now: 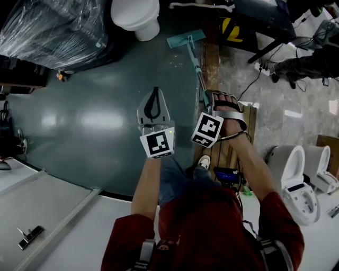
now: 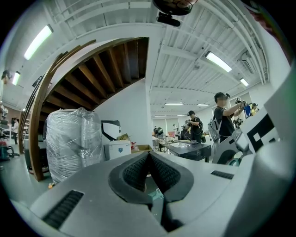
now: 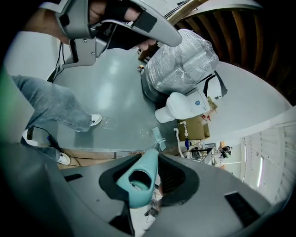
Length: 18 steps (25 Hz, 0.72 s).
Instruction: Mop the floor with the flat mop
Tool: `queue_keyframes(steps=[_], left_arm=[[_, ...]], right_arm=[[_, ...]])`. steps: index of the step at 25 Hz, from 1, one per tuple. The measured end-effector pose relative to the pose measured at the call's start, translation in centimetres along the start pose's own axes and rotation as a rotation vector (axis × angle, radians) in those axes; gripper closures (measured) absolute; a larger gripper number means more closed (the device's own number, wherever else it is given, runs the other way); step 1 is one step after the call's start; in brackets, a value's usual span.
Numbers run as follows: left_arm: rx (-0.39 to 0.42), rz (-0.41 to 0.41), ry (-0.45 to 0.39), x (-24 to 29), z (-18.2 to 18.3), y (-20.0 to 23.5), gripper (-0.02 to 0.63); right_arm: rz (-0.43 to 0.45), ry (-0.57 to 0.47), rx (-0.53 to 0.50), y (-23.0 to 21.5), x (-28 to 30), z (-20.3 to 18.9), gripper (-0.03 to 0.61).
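The flat mop's teal head [image 1: 185, 38] lies on the dark green floor [image 1: 95, 116] near a white toilet. Its thin handle [image 1: 197, 68] runs back to my right gripper [image 1: 207, 98], which is shut on it. In the right gripper view the handle's hollow teal end [image 3: 138, 178] sits between the jaws of the right gripper [image 3: 155, 155], and the mop head [image 3: 158, 137] shows small on the floor beyond. My left gripper [image 1: 154, 91] hovers left of the handle, apart from it. Its pads [image 2: 138, 172] meet at the tips of the left gripper [image 2: 149, 156] with nothing between them.
A white toilet [image 1: 136, 16] stands at the far edge and a plastic-wrapped bundle [image 1: 53, 26] at the far left. Wooden planks [image 1: 212, 58] border the floor on the right, with cables [image 1: 262, 66] and more toilets [image 1: 296, 180] beyond. People stand at a distant table [image 2: 189, 148].
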<state>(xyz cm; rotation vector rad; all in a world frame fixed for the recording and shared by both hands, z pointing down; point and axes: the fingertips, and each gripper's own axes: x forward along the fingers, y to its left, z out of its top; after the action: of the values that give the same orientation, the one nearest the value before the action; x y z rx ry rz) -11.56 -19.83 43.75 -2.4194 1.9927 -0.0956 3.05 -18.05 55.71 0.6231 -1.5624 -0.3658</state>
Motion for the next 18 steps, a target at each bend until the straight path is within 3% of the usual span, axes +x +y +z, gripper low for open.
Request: queue_keyframes(steps=[9, 18], left_arm=[[0.027, -0.044, 0.023, 2.5, -1.2, 1.2, 0.598], [0.012, -0.057, -0.027, 5.3, -1.6, 2.2, 0.598]], right_arm=[[-0.01, 0.011, -0.008, -1.9, 2.3, 1.2, 0.46], [-0.024, 0.017, -0.024, -3.6, 5.2, 2.6, 0.459]])
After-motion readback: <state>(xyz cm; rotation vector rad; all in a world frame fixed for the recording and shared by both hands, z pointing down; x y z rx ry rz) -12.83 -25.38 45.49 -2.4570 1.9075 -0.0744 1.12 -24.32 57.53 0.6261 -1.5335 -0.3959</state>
